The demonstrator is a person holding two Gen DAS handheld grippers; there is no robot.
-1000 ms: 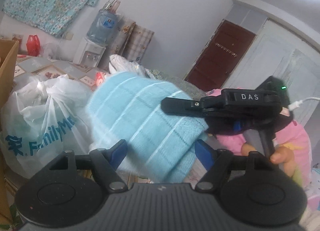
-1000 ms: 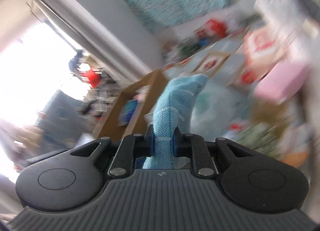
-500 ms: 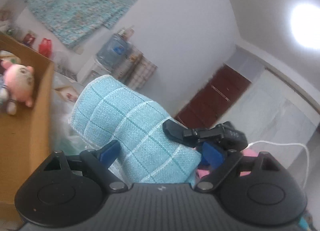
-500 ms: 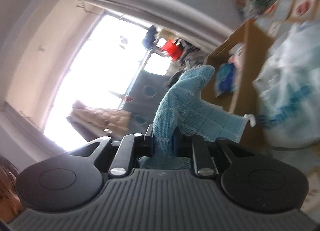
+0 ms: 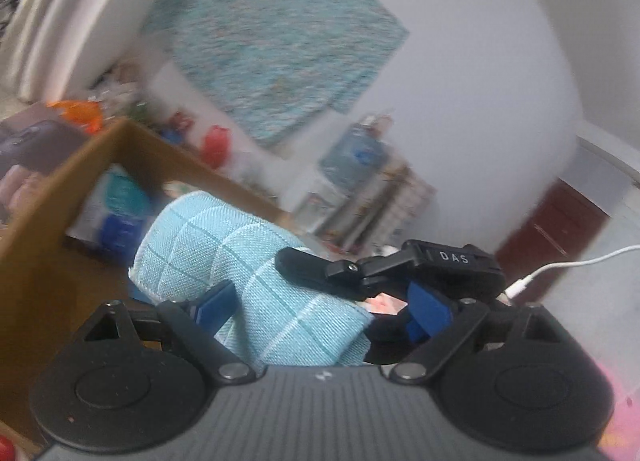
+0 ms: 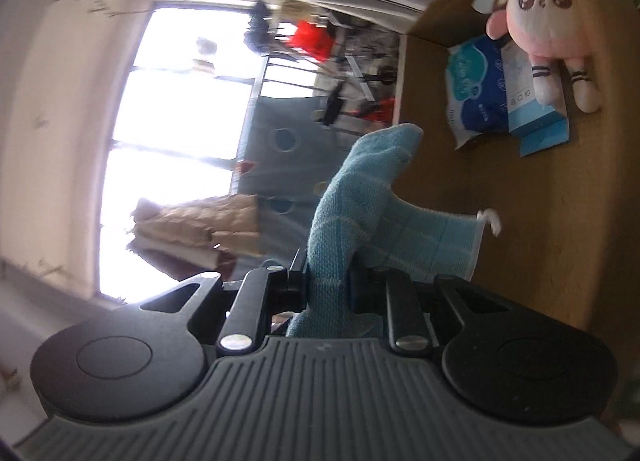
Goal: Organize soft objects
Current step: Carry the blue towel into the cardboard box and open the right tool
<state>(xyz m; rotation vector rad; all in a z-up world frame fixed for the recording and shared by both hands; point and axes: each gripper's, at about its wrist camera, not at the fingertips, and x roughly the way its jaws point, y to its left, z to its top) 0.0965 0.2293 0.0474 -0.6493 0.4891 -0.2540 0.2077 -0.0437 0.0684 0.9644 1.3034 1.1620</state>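
Observation:
A light blue checked towel (image 6: pixel 360 197) is pinched in my right gripper (image 6: pixel 328 281), which is shut on it and holds it in the air at the mouth of a brown cardboard box (image 6: pixel 560 197). In the left wrist view the same towel (image 5: pixel 248 273) bulges between the spread blue pads of my left gripper (image 5: pixel 320 301), which is open. The right gripper (image 5: pixel 360 273) shows there too, clamped on the towel's right side. The box (image 5: pixel 48 229) lies behind and left of the towel.
Inside the box are a pink and white plush toy (image 6: pixel 540 9) and blue tissue packs (image 6: pixel 492 81). A bright window (image 6: pixel 180 133) lies to the left. A water dispenser (image 5: pixel 360 157) and a patterned wall cloth (image 5: pixel 276 37) stand behind the box.
Both grippers have carried the towel leftward from over the white plastic bag to the cardboard box. The box interior with the plush toy now fills the right wrist view.

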